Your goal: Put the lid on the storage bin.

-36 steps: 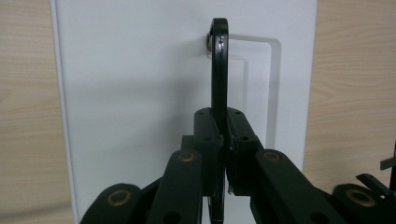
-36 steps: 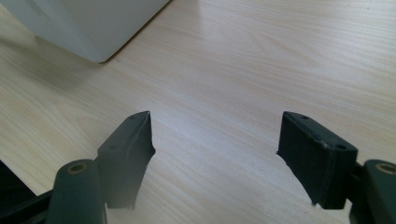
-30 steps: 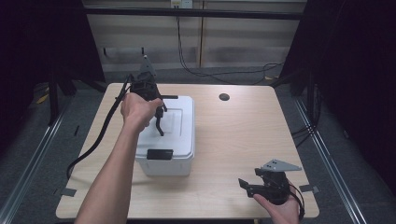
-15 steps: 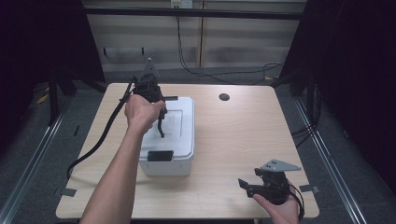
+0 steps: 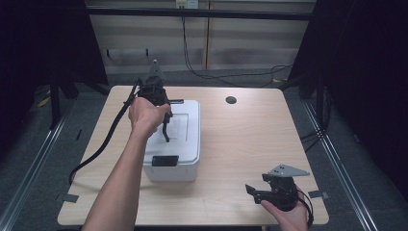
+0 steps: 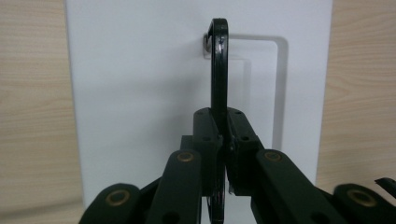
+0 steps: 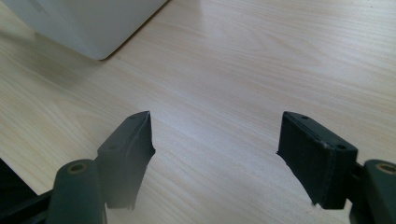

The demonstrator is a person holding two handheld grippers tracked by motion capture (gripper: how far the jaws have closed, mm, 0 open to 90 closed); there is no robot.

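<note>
A white lidded box [image 5: 185, 144] stands left of the table's middle, and a thin black carry handle [image 5: 166, 131] rises upright from its lid. My left gripper [image 5: 164, 117] points down over the lid. In the left gripper view its jaws [image 6: 220, 126] are shut on the handle [image 6: 218, 70], which stands edge-on above the white lid [image 6: 130, 93]. My right gripper [image 5: 253, 191] rests in a hand at the table's front right, pointing left. In the right gripper view it [image 7: 215, 140] stands open over bare wood, with nothing between its pads.
A black latch [image 5: 164, 160] sits on the box's near side. The box's corner [image 7: 88, 23] is at the top left of the right gripper view. A dark round hole [image 5: 231, 100] marks the wooden table [image 5: 250, 134] at the back. The left gripper's cable [image 5: 103, 144] trails off the left edge.
</note>
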